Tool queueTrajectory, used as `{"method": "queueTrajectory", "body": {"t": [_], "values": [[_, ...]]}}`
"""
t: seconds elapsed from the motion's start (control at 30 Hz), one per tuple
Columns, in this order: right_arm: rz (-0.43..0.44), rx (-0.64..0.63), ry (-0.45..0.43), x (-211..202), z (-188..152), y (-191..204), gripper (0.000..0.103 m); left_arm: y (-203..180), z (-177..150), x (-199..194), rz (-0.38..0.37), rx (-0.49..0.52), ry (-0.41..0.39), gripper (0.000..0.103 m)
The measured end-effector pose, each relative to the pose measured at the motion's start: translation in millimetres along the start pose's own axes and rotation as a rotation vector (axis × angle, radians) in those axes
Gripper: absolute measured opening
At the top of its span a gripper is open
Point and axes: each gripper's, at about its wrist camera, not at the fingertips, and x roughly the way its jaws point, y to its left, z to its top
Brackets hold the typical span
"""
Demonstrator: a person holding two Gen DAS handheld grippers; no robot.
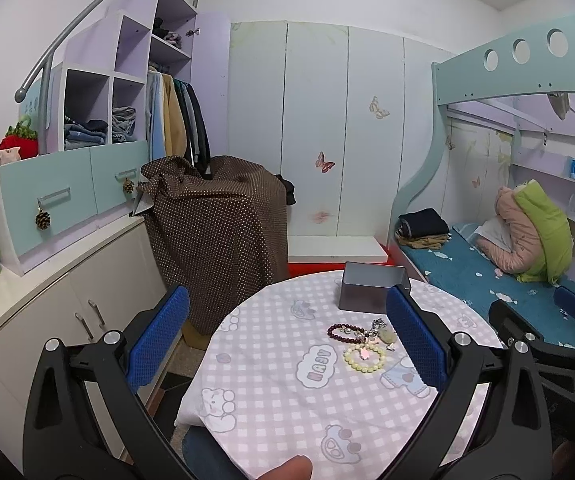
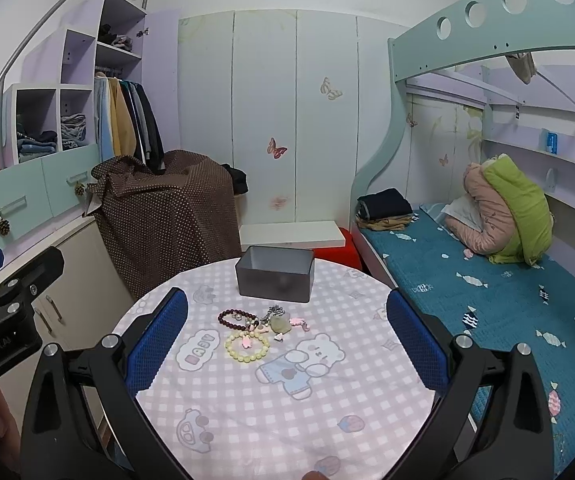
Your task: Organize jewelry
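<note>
Nothing's really started yet as far as I can tell. Going from the left: the left gripper is spread wide and holding nothing, hovering above the near edge of the round table with its checked cloth. Then the jewelry pile, all still loose on the cloth: a dark red bead bracelet, a pale yellow bead bracelet just in front of it, and a tangle of silver chain and pendants touching them, though it's too small to sort out what's what in there. The grey tin sits behind the pile, lid off, and looks empty. The right gripper is also wide open, empty. So every piece is left to go, presumably into the tin.
</note>
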Motion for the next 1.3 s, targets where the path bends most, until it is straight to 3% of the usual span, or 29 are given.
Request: {"method": "queueTrajectory", "body": {"t": [0.63, 0.93, 1.1, 1.3], "values": [[-0.004, 0.002, -0.007, 2, -1, -7, 0.096, 0, -6, 3, -0.003, 0.013, -0.002, 0.098], [-0.002, -0.009, 0.021, 26, -6, -18, 0.096, -2, -22, 41, -0.013, 0.024, 0.056, 0.098], [-0.028, -0.031, 0.124, 71, -27, -33, 0.096, -3, -44, 89, -0.006, 0.046, 0.130, 0.098], [-0.001, -0.081, 0.319, 138, -68, -38, 0.096, -6, -81, 150, -0.004, 0.057, 0.260, 0.098]]}}
